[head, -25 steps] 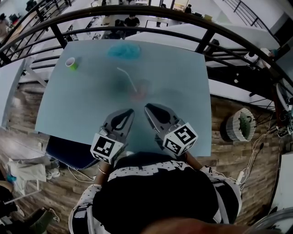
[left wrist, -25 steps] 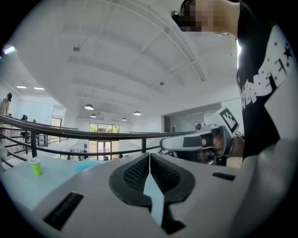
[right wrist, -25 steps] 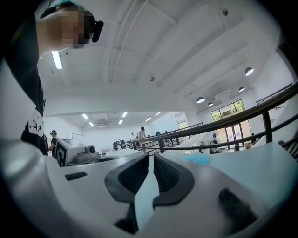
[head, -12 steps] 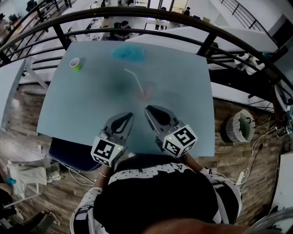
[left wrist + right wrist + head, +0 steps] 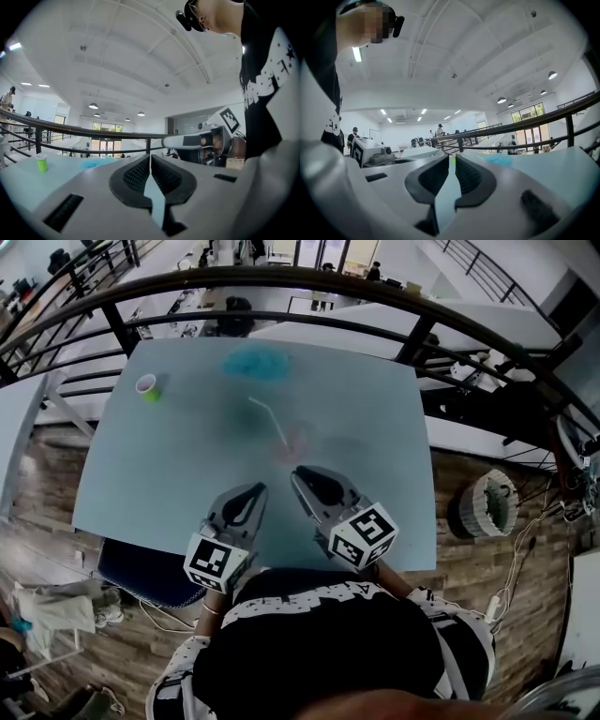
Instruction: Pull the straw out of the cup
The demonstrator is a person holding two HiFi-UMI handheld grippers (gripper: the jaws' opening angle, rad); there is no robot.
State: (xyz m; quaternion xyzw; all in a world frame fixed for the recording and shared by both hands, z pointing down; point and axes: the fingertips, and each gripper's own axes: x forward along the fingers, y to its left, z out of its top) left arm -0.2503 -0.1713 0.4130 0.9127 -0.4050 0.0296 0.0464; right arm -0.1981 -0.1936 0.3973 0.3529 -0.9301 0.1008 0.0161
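A clear cup [image 5: 293,442] with a pinkish tint stands mid-table. A white straw [image 5: 268,417] sticks out of it and leans up-left. My left gripper [image 5: 255,490] and right gripper [image 5: 301,473] are side by side near the table's front edge, short of the cup and not touching it. The right one is closer, just below the cup. In the left gripper view my left gripper [image 5: 150,157] has its jaws meeting, with nothing held. In the right gripper view my right gripper [image 5: 453,157] shows only a thin slit and is empty. Neither gripper view shows the cup.
A small green cup [image 5: 146,385] stands at the far left corner of the pale blue table [image 5: 169,456]. A blue crumpled thing [image 5: 255,362] lies at the far middle. A black railing [image 5: 281,282] runs behind the table. A white basket [image 5: 489,495] sits on the floor to the right.
The head view has shifted a little. Both grippers stay shut and side by side near the front edge. The cup and straw have not moved on the table.
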